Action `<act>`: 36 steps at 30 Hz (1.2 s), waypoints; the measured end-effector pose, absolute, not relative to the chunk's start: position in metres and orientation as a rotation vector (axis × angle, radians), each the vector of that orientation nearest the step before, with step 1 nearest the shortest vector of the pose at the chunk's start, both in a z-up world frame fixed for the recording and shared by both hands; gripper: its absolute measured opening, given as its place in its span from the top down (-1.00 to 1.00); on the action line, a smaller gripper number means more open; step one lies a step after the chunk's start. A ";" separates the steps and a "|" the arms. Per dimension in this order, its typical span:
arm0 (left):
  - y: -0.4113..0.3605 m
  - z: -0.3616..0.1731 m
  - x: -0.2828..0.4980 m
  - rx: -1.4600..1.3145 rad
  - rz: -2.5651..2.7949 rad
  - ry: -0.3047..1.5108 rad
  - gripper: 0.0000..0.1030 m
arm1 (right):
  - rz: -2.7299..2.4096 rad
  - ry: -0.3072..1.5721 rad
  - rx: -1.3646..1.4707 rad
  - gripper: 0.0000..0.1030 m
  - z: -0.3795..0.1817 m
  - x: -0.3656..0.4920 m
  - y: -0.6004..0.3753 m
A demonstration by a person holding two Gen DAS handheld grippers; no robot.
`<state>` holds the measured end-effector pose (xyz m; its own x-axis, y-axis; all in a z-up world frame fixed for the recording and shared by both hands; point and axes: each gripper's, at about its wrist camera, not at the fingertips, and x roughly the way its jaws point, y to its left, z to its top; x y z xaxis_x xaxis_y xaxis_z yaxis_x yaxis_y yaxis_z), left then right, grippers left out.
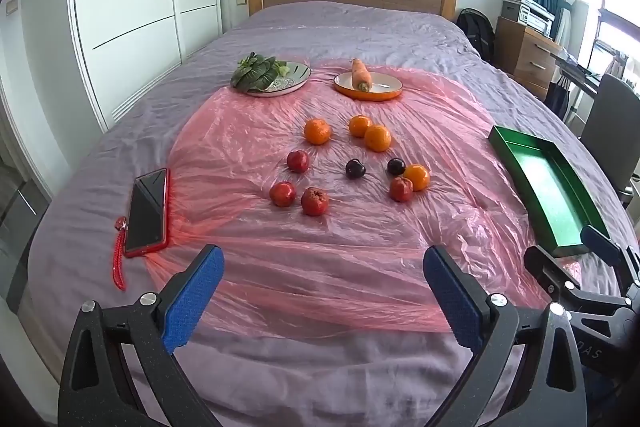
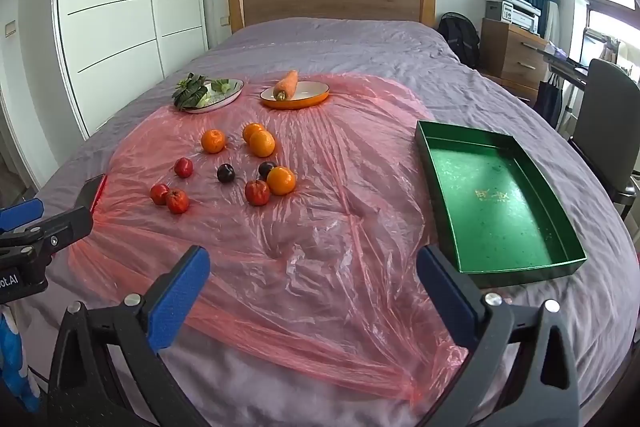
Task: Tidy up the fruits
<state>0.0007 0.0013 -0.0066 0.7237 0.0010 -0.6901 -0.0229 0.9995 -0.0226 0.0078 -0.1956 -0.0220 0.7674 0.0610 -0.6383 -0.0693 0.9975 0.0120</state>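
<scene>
1. The left gripper [image 1: 322, 287] and the right gripper [image 2: 314, 285] are both hovering over the near edge of the bed, jaws spread wide and holding nothing.
2. The fruits are lying loose on the crinkled pink plastic sheet [image 2: 320, 227]: four round orange citrus fruits [image 1: 317, 131], four small red fruits [image 1: 315, 201] and two dark purple plums [image 1: 355, 169]. The shallow green rectangular tray [image 2: 500, 199], sitting empty to the right, is probably where they are going.
3. The slick sheet over soft bedding is likely letting round fruit roll when nudged; a blue finger pad pressing down beside one could send it off.
4. One red fruit, one citrus and one plum are lying touching or nearly so, so wide jaws risk bumping a neighbour.
5. The left wrist view is showing the whole red-cased smartphone [image 1: 146, 213] with its strap; the right view is catching only a corner.
6. The right view is showing the tray's whole floor and gold marking.
</scene>
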 end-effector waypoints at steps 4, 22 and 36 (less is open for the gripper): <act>0.001 -0.006 0.001 -0.020 0.016 0.763 -0.90 | 0.072 0.693 -0.013 -1.00 -0.022 0.008 -0.196; 0.003 -0.008 0.004 -0.025 -0.005 0.790 -0.90 | 0.065 0.691 -0.009 -1.00 -0.024 0.010 -0.197; 0.004 -0.006 0.009 -0.022 0.001 0.786 -0.90 | 0.070 0.697 -0.014 -1.00 -0.033 0.010 -0.197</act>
<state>0.0087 0.0041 -0.0056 0.7064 -0.0069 -0.7077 -0.0093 0.9998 -0.0189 0.0103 -0.1973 -0.0334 0.7646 0.0602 -0.6417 -0.0693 0.9975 0.0110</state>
